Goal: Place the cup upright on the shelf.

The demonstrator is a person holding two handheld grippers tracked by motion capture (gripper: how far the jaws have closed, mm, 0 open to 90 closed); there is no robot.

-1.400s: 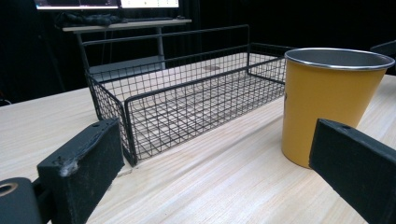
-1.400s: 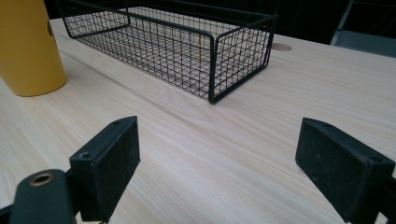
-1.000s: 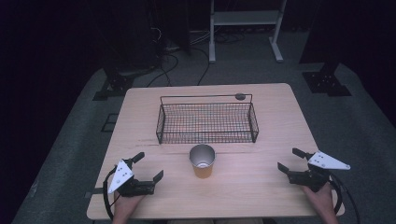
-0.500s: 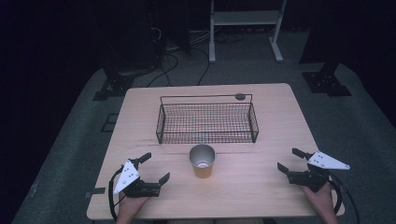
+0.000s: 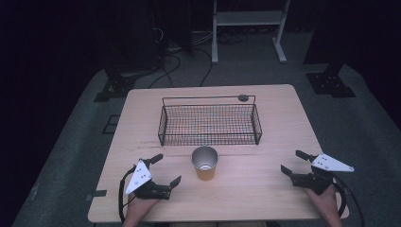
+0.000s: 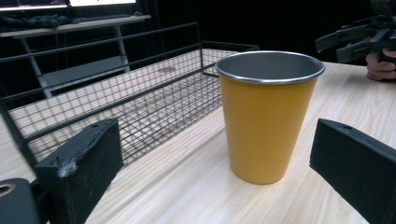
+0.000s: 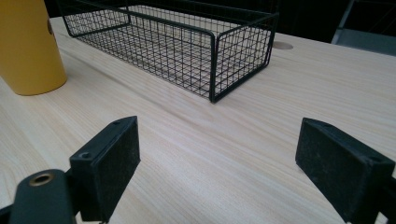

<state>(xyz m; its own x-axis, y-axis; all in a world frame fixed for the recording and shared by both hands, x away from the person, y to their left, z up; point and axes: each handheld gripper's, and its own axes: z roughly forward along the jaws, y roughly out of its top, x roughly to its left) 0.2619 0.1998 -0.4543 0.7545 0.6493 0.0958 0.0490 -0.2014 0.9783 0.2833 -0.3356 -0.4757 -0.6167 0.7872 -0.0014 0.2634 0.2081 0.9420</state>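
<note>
A yellow metal cup stands upright and empty on the wooden table, just in front of a black wire basket. My left gripper rests at the near left, open, with its jaws pointing toward the cup a short way off. From the left gripper view the cup stands ahead between the open jaws, untouched, with the basket behind it. My right gripper sits at the near right, open and holding nothing. Its own view shows the cup at far left and the basket ahead.
The basket holds nothing. A small round grey grommet sits in the tabletop behind it. Beyond the table's far edge stand a white frame and dark equipment stands with cables on the grey floor. The other gripper appears far right in the left gripper view.
My left gripper has slid to the right, closer to the cup, staying open. The right gripper, cup and basket have not moved.
</note>
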